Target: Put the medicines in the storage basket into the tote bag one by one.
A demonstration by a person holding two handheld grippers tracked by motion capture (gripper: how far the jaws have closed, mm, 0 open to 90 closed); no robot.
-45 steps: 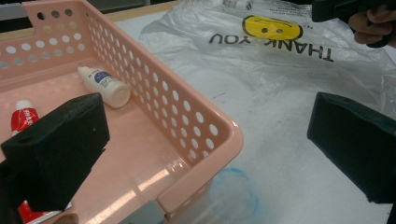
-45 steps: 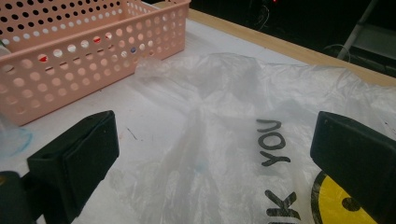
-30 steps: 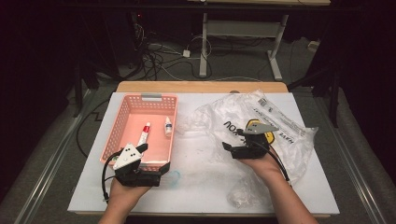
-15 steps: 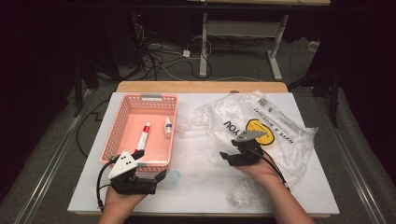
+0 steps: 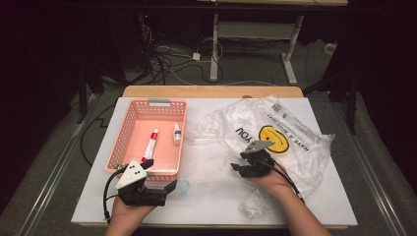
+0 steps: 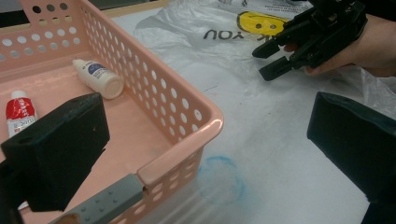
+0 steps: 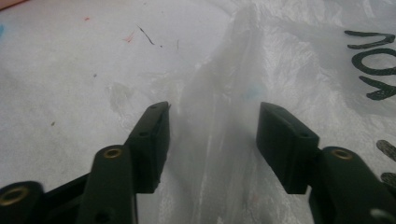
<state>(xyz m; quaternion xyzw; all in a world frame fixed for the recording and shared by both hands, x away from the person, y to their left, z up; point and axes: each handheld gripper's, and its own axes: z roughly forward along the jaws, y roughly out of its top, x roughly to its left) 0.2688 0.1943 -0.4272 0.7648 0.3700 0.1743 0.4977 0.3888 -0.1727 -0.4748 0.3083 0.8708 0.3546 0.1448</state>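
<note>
High view, right claw: the right claw (image 5: 246, 162) sits low on the near edge of the clear plastic bag (image 5: 290, 132), which lies crumpled over the right half of the white surface (image 5: 206, 196), its smiley print facing up.
High view, left claw: the left claw (image 5: 162, 184) rests at the near end of the pink basket (image 5: 123, 142), by its near right corner.
High view, basket: a red-and-white tube (image 5: 150, 146) and a small white bottle (image 5: 176, 133) lie inside, near each other but apart.
Left gripper view: the jaws stand wide apart, released, holding nothing; one hangs over the basket's (image 6: 187, 112) inside, the other over the bare surface, so they straddle the corner. The bottle (image 6: 99, 78) lies on its side, the tube (image 6: 18, 114) beside it. Farther off, the right claw (image 6: 273, 59) is at the bag (image 6: 187, 28).
Right gripper view: the jaws have just been closing and stand half apart, with a raised fold of the bag (image 7: 219, 112) between them. The pads do not press it yet.
</note>
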